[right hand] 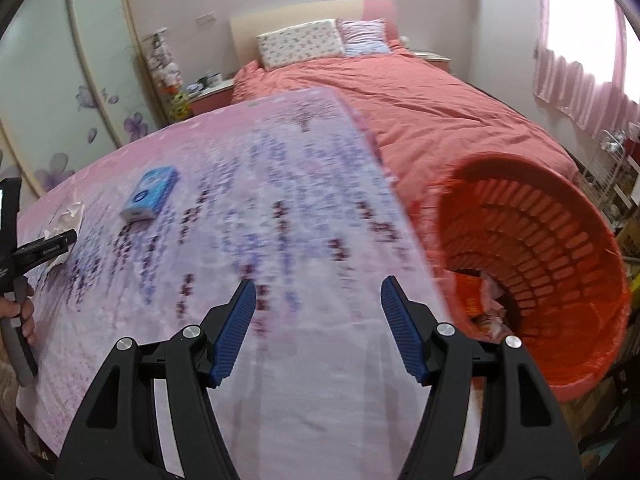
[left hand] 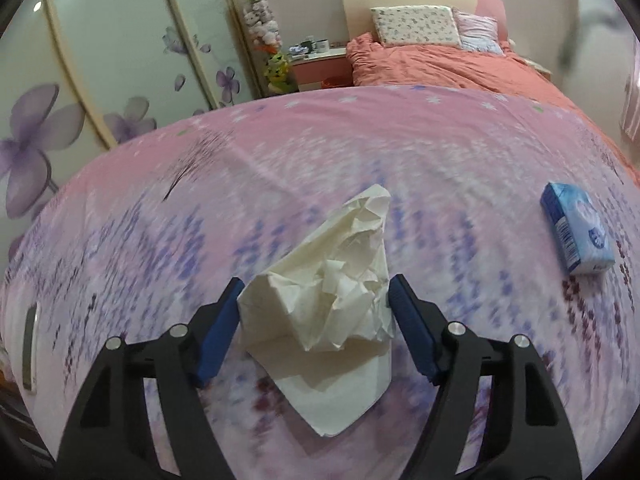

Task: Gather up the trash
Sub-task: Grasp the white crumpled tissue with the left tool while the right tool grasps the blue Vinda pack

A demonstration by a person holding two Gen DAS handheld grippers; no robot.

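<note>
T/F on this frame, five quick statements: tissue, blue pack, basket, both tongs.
1. The crumpled tissue lies between the left tongs' open pads. True.
2. The right tongs grip the blue pack. False: they are open and hold nothing; the pack lies on the sheet, off to their left.
3. The red basket stands at the right edge of the sheet. True.
4. The basket is bare inside. False: wrappers lie at its bottom.
5. The tissue is already in the basket. False: it lies on the sheet.
</note>
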